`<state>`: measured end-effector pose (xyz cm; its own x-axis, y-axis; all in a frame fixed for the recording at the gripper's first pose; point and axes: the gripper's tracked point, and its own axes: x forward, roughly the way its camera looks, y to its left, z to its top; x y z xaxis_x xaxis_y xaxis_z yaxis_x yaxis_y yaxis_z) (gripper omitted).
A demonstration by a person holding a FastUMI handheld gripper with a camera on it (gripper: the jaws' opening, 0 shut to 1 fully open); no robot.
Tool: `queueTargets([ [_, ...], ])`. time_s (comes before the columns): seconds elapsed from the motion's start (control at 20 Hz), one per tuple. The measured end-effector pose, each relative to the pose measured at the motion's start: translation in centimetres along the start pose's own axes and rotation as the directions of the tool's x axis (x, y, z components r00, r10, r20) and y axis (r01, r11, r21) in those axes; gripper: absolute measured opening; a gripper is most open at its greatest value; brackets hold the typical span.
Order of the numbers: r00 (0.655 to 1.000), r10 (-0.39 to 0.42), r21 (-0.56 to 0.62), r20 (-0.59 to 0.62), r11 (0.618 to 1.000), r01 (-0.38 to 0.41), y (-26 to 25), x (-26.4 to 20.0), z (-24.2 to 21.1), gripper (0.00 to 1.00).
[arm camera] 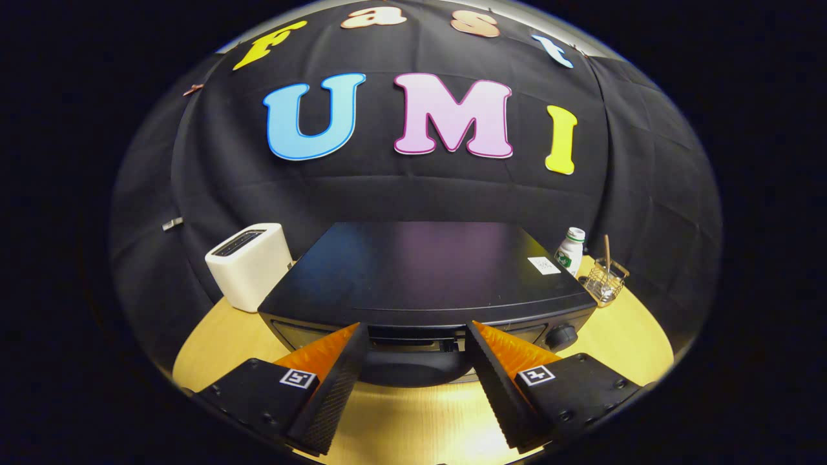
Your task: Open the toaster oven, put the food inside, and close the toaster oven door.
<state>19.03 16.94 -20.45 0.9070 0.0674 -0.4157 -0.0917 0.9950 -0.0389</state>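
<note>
Now gripper [413,332] spread, facing toaster oven [426,271]

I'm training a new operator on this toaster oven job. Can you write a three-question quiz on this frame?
1. True or false: the gripper has its fingers spread, one on each side of the door handle.
2. What stands beside the toaster oven, next to the wire basket? A) white bottle B) red mug C) banana
3. Fill in: the white ____ stands on the oven's other side.

Key: 1 true; 2 A, the white bottle; 3 toaster.
</note>
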Motion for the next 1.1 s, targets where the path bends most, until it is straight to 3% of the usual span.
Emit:
queueTargets([
  [0.45, 1.000, 0.004, -0.026, -0.029, 1.000, -0.005, -0.1, -2.9, -2.6, 0.97],
  [0.85, 0.995, 0.019, -0.069, -0.100, 0.997, -0.026, 0.0, -6.8, -8.1, 0.98],
  [1.1, 0.959, 0.059, -0.033, -0.277, 0.997, -0.071, -0.3, -8.0, -15.6, 0.99],
])
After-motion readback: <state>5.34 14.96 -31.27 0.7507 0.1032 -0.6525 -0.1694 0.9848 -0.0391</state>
